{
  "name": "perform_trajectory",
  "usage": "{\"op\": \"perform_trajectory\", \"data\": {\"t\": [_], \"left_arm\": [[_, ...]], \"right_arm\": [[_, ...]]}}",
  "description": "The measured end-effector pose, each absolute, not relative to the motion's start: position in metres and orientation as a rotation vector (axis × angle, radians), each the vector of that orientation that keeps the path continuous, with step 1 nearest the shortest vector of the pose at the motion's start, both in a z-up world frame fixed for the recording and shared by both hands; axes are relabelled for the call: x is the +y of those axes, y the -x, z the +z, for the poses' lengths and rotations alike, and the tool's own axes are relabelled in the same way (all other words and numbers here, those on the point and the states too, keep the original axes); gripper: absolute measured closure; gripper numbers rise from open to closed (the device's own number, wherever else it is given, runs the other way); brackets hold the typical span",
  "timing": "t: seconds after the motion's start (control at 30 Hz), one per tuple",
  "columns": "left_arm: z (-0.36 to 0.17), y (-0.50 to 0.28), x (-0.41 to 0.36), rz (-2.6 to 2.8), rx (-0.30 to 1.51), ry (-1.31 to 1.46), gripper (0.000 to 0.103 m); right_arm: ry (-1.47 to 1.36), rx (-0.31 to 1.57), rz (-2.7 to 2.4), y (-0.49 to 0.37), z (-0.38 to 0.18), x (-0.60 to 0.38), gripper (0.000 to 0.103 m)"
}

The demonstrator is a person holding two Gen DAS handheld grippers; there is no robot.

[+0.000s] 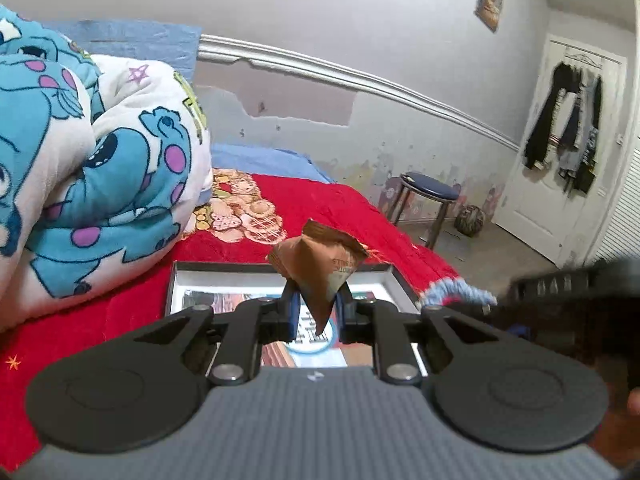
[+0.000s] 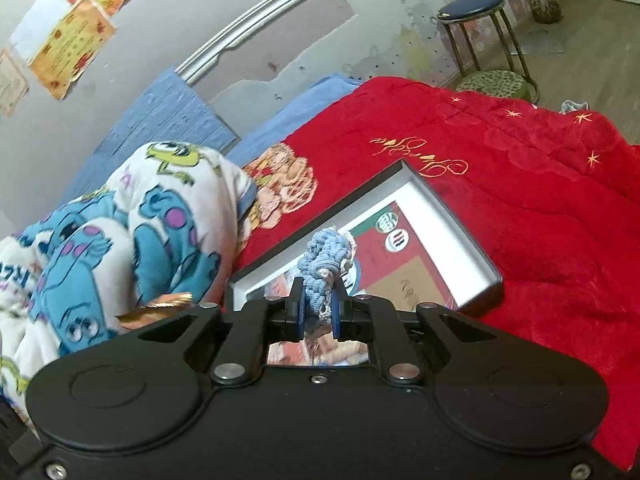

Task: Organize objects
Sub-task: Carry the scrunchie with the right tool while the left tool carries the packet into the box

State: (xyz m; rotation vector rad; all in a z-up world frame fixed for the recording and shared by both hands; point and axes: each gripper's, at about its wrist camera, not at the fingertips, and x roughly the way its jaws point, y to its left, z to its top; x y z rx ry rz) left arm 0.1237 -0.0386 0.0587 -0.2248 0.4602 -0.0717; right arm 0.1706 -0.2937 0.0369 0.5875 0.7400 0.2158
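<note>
My left gripper is shut on a crumpled brown wrapper, held in the air above a shallow black box with a white rim and a printed picture inside. My right gripper is shut on a blue crocheted piece, also held above the black box. The box lies on a red blanket. In the left wrist view the crocheted piece and the dark right gripper show at the right edge. In the right wrist view a bit of the brown wrapper shows at the left.
A folded cartoon-print blanket is piled left of the box. Beyond the bed stand a blue-topped stool, a ball on the floor and a white door with dark clothes hanging on it. Papers hang on the wall.
</note>
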Motion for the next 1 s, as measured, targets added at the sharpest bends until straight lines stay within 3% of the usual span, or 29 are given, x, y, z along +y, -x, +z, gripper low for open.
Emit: {"op": "perform_trajectory", "data": {"t": [0.2, 0.57, 1.0], "left_arm": [[0.043, -0.144, -0.045, -0.107, 0.454, 0.243, 0.082], [-0.046, -0.161, -0.083, -0.131, 0.621, 0.171, 0.082], [-0.055, -0.164, -0.086, -0.135, 0.659, 0.156, 0.082]], "right_arm": [[-0.669, 0.735, 0.208, -0.183, -0.008, -0.294, 0.091], [-0.698, 0.740, 0.215, -0.213, -0.051, -0.292, 0.090], [-0.629, 0.801, 0.134, -0.210, -0.056, -0.284, 0.090]]}}
